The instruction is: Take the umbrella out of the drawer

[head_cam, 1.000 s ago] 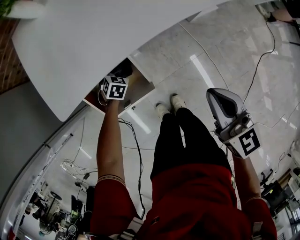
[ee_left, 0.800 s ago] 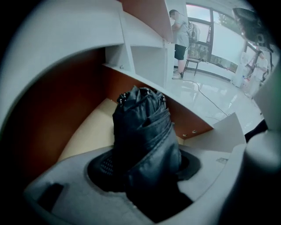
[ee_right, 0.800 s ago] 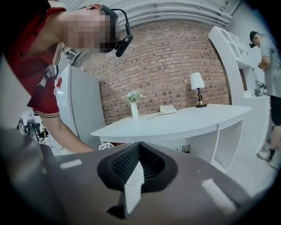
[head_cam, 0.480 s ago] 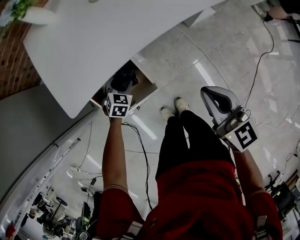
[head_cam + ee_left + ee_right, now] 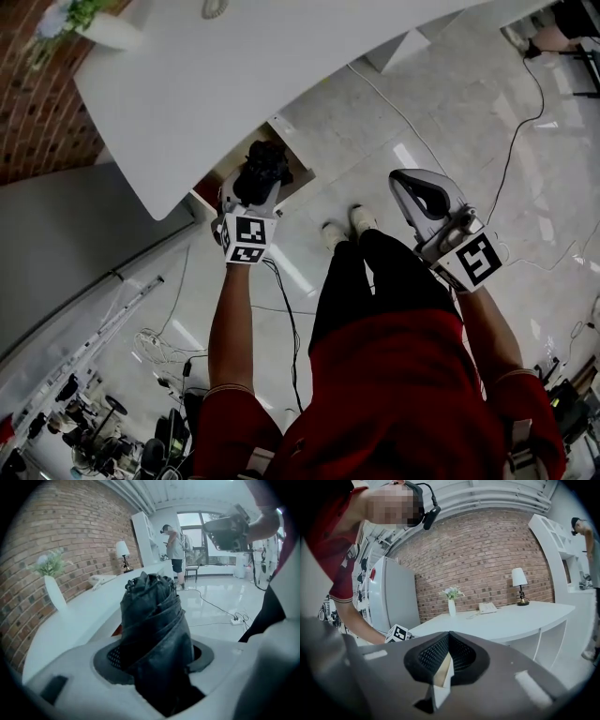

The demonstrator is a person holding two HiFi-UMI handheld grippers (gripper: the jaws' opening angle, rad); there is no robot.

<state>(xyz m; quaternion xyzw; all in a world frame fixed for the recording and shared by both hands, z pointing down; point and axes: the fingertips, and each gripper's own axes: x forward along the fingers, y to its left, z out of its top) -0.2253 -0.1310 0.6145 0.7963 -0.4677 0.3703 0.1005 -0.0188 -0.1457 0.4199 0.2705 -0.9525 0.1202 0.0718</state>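
We are holding the folded black fabric umbrella in the left gripper, whose two fingers are pinching its bundled canopy from both sides. In the left gripper view the dark folds are filling the gap between the pads and standing up past them. A second ago this gripper was reaching down into the open wooden drawer under the front edge of the white desk worktop, and the umbrella could hardly be made out inside. Half a second ago it was just coming over the drawer's rim. Now the umbrella is hanging in the air, fully clear of the drawer and just in front of the worktop's front edge, touching neither. The black-and-white marker cube on the gripper is sitting nearer to us than before.

We are carrying the right gripper out over the pale marble floor, well apart from the desk, and it is sitting a little higher in the head view than a second ago. Its fingers are pressed together with nothing between them. The white vase of flowers is standing at the worktop's far left corner.
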